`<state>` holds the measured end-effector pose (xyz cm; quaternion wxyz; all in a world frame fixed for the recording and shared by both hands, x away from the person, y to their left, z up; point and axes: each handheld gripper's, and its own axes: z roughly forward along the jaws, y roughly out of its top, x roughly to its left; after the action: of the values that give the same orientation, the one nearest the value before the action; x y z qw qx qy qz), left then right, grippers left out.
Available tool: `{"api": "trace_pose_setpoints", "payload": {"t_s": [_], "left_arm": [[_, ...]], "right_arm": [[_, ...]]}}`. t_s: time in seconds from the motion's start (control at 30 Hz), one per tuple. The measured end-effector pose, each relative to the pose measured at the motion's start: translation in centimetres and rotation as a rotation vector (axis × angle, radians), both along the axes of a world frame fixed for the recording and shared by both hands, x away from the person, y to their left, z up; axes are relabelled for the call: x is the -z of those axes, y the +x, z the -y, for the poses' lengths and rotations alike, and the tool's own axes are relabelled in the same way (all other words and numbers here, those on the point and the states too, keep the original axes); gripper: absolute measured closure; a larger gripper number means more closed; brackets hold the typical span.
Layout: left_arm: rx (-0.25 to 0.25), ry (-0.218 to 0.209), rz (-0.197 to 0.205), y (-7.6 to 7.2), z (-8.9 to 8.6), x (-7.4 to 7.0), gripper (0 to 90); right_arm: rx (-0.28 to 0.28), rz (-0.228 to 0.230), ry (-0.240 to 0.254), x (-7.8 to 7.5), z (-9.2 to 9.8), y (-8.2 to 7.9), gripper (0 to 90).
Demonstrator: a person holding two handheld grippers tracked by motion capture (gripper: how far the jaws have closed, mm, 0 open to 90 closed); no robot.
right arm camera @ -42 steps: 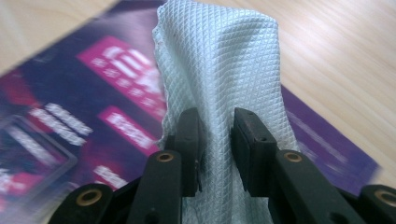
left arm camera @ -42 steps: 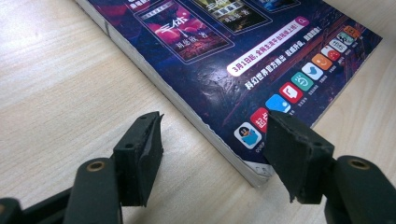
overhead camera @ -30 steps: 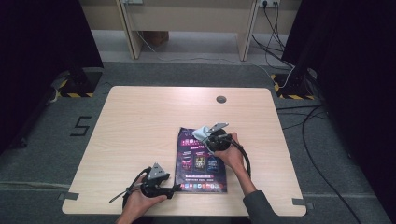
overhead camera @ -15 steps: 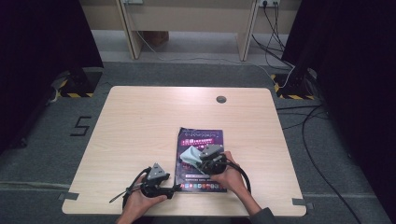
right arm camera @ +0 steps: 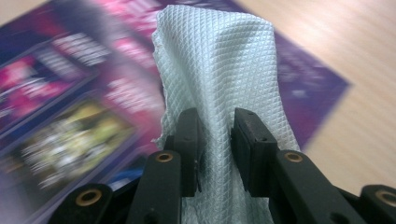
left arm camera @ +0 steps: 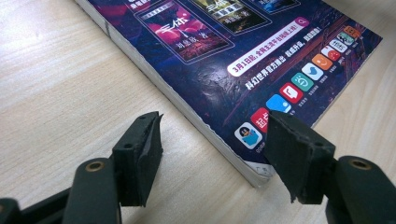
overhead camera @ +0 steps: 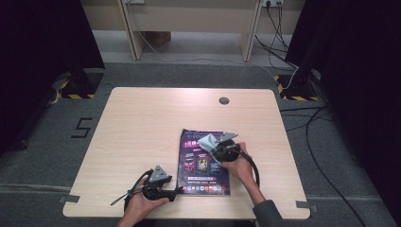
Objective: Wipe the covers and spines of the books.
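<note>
High view: your right hand lies over the magazine, forearm coming in from the table's near edge, w/ the right gripper clamped on a pale cloth over the cover's upper right. Left hand sits low at the near edge; left gripper has jaws apart, straddling the mag's near left corner w/o pressing it

left hand-held gripper gaping, right hand-held gripper clamped.
</note>
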<state>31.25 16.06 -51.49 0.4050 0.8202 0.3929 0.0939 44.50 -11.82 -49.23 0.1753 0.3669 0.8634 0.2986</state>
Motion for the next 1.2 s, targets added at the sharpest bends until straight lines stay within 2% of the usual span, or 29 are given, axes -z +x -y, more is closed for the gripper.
{"api": "trace_pose_setpoints", "payload": {"t_s": [0.13,0.23,0.37,0.43,0.5,0.63,0.67,0.7,0.83,1.07,1.2], "left_arm": [[0.001,0.000,0.000,0.0,0.0,0.0,35.7],[0.001,-0.002,0.002,0.0,0.0,0.0,35.7],[0.001,-0.003,0.003,0.0,0.0,0.0,35.7],[0.001,-0.002,0.003,0.0,0.0,0.0,35.7],[0.003,0.000,0.001,0.0,0.0,0.0,35.8],[0.000,0.000,0.001,0.0,0.0,0.0,35.8],[0.000,0.000,0.001,0.0,0.0,0.0,35.7],[0.000,0.001,0.000,0.0,0.0,0.0,35.7],[-0.002,0.000,0.002,0.0,0.0,0.0,35.8],[-0.014,0.002,0.010,-0.2,0.1,0.0,35.7],[-0.010,0.013,0.015,-0.2,0.2,-0.1,35.4]], "right_arm": [[0.083,0.000,-0.023,-0.2,0.4,2.4,71.5],[0.120,0.002,-0.029,-0.2,0.5,3.9,71.3],[0.141,-0.002,-0.023,-0.2,0.7,5.0,71.7],[0.122,0.015,-0.038,-0.2,0.7,4.7,73.2],[0.086,0.022,-0.049,-0.1,0.6,3.7,73.6],[-0.005,0.018,-0.039,-0.1,0.6,0.6,73.5],[-0.005,0.018,-0.039,-0.1,0.6,0.6,73.5],[-0.044,0.026,-0.039,0.0,0.6,-1.1,73.5],[-0.102,0.019,-0.031,0.0,0.4,-4.4,73.6],[-0.153,0.024,-0.011,0.1,-0.3,-9.8,73.6],[-0.177,0.020,-0.009,0.1,-0.6,-12.1,73.5]]}}
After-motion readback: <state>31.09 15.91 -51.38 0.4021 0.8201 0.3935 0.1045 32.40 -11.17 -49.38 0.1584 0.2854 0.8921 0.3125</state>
